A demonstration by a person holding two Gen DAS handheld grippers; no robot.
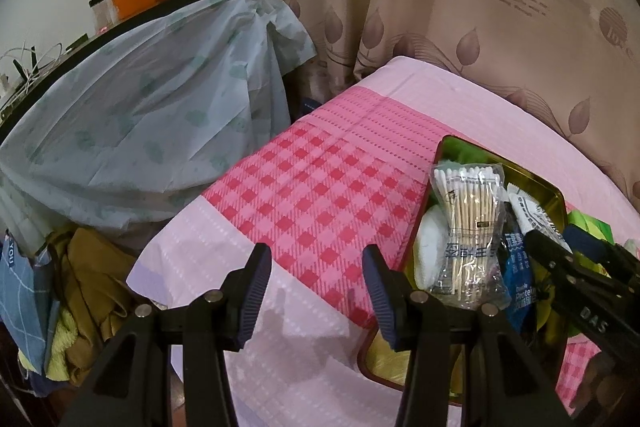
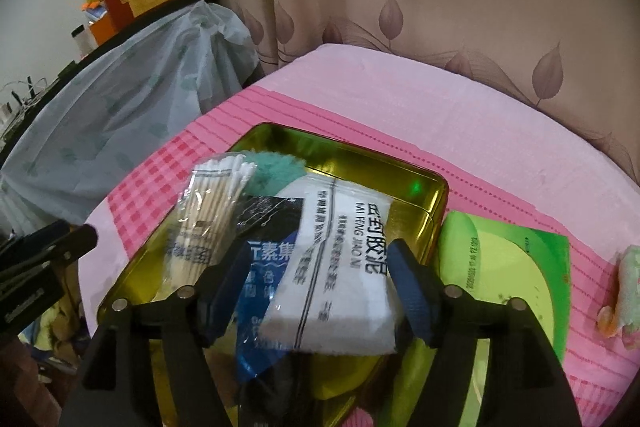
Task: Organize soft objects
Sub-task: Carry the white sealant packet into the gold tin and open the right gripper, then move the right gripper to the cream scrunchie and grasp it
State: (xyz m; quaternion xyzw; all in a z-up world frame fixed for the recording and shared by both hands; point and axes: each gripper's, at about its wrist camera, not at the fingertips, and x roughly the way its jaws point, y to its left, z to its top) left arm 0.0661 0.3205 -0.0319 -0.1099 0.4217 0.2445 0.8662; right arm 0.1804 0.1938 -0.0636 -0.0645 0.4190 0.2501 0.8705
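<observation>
Right wrist view: right gripper (image 2: pixel 318 285) jaws spread around white sachet (image 2: pixel 340 259), lying in gold tin (image 2: pixel 420 187) on pink bed (image 2: pixel 440 99). Left gripper (image 1: pixel 316 291) jaws spread, nothing held, at tin's left edge.

Bedsheet (image 1: pixel 320 195) pink, red-pink check band; tin (image 2: pixel 360 163) gold inside; sachet (image 2: pixel 340 267) white, black print; fluffy thing (image 2: pixel 276 167) seemingly teal.

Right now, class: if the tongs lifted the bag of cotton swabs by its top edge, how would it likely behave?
The swab bag is thin, crinkled clear plastic, so it would probably feel slippery and sag around the bundle. The sticks inside look straight and closely packed, so the middle likely stays fairly stiff. It leans on other packets in the gold tin, so lifting it may shift them.
</observation>
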